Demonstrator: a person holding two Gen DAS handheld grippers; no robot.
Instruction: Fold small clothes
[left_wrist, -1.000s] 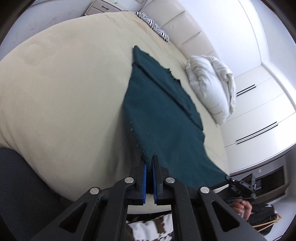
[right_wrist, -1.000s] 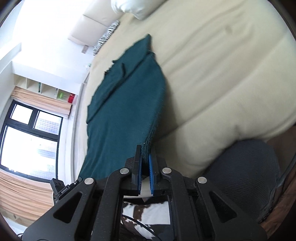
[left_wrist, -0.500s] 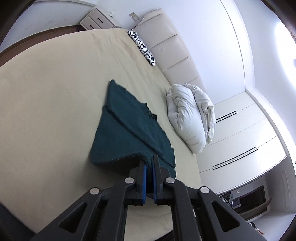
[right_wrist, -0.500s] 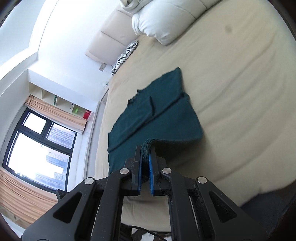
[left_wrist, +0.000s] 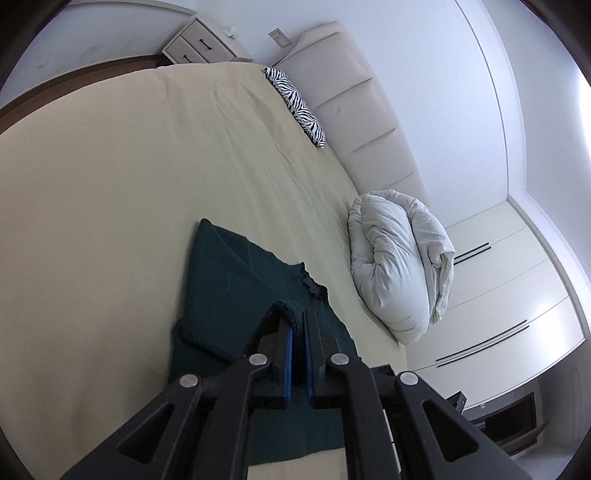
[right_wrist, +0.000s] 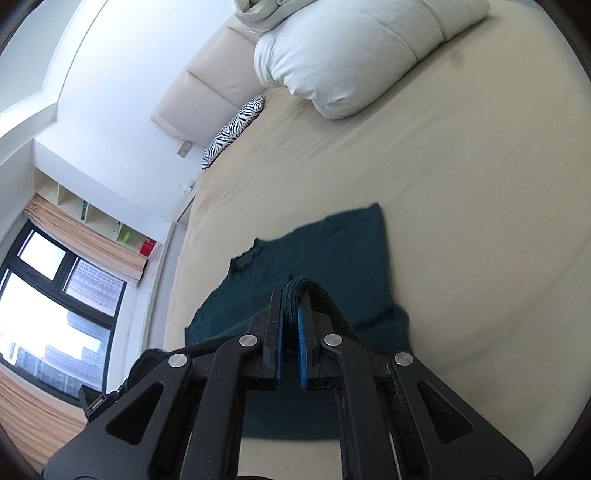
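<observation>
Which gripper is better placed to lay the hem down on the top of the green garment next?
Neither alone: left gripper and right gripper each pinch a hem corner of the garment, equally short of its far edge. Both should lower together.

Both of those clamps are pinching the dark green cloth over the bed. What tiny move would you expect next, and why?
Probably lower both corners onto the far part of the green garment and let go. The left gripper and right gripper each pinch a folded-over edge above the half lying flat on the bed.
</observation>
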